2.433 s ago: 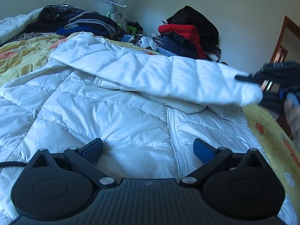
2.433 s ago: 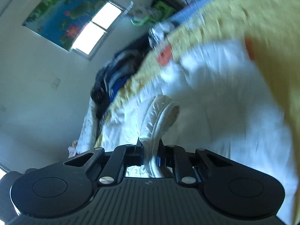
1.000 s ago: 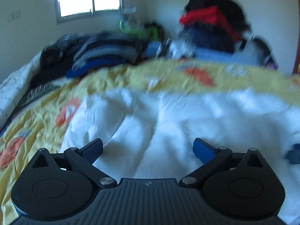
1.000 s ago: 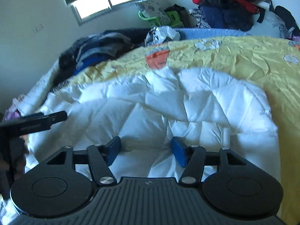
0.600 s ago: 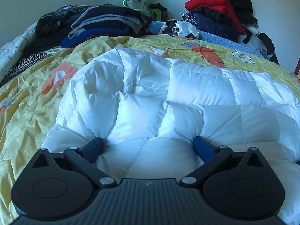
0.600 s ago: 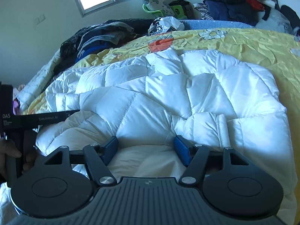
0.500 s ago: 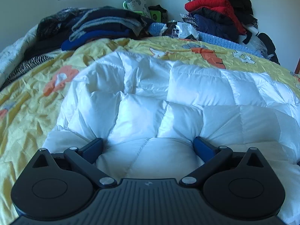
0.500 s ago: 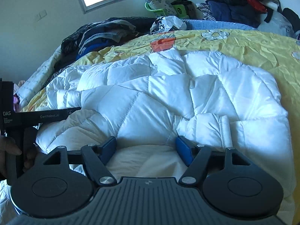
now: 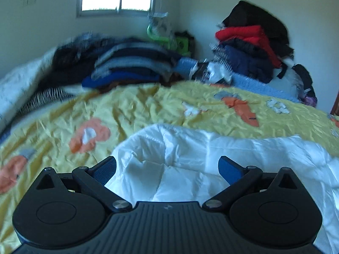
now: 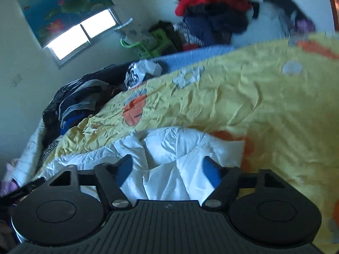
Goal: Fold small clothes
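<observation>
Your white quilted puffer jacket (image 9: 190,160) lies bunched on the yellow bedspread (image 9: 131,110), its puffy panels creased and folded over one another. From your right wrist view the jacket (image 10: 175,148) shows as a crumpled mound, with its far edge resting against the bedspread's orange print.

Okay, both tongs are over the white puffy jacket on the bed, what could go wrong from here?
1. Both the left tongs and the right tongs stand open around bunched folds of the jacket. Closing now could pinch only the slippery outer shell, which may slide out.
2. The jacket looks puffy and crumpled, so a fold may spring back open.
3. It lies on a wrinkled yellow bedspread; a low grab might catch that too.
</observation>
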{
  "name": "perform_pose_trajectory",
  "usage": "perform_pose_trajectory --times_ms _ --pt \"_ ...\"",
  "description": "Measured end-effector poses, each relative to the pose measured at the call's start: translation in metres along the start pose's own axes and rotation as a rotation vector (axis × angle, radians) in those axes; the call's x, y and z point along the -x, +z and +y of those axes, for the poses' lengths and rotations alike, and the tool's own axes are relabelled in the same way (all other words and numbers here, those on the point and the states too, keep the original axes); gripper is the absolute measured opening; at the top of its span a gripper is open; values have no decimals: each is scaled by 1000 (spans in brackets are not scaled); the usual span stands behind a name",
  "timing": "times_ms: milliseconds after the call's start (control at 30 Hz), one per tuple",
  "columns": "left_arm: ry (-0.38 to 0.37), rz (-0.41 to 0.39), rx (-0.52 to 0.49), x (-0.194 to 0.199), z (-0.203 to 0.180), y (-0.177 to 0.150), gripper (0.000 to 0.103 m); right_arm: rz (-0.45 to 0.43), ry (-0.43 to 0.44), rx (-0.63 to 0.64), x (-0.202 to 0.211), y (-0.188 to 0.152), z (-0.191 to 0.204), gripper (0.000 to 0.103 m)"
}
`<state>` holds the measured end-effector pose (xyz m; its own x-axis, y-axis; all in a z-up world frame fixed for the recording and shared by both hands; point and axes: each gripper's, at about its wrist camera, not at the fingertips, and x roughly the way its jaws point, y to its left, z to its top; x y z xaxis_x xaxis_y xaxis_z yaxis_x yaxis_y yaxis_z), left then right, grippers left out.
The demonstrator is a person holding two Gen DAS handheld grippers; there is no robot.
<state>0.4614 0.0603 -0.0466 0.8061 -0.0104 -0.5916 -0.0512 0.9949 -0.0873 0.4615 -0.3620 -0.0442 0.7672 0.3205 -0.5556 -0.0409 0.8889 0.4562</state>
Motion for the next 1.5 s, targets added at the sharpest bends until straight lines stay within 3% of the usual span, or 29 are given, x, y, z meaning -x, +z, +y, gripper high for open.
perform_pose_trajectory --times_ms 67,200,367,433,500,600,667,700,833,867,933,1067,1200,1300,1400,1500 --pt "-23 74 36 -22 6 -1 103 47 -1 -8 -16 -1 -5 72" --pt "13 224 102 -67 22 -11 103 127 -36 -51 -41 -18 -23 67" --pt "71 153 -10 -72 8 -24 103 99 -2 -18 -39 -29 -29 61" --pt "60 145 20 -62 12 -22 103 125 -30 -24 -40 -22 -24 64" --pt "33 75 84 -31 22 -22 103 94 -39 -64 -28 -12 -12 64" --pt "18 -28 249 26 40 -38 103 0 101 -2 -12 3 24 70" --pt "-53 -65 291 50 40 -53 103 40 201 43 -21 12 63 75" --pt "-73 -72 269 57 33 -59 103 87 251 64 -32 14 87 74" --pt "-156 -60 59 58 -8 -76 103 285 393 172 -94 3 185 51" --pt "-158 -28 19 52 -16 -81 103 337 388 216 -113 -4 210 47" --pt "-156 38 19 37 -23 -90 103 419 358 270 -149 -14 246 50" --pt "-179 39 67 31 -15 -100 103 543 281 268 -211 -32 280 50" --pt "-171 41 48 28 -18 -104 103 560 169 234 -250 -48 284 45" --pt "-174 41 48 27 -16 -102 103 501 205 240 -258 -52 284 43" --pt "-178 31 52 29 -15 -103 103 496 191 235 -258 -53 288 44" --pt "-183 23 63 31 -13 -104 103 430 197 187 -234 -38 283 49"
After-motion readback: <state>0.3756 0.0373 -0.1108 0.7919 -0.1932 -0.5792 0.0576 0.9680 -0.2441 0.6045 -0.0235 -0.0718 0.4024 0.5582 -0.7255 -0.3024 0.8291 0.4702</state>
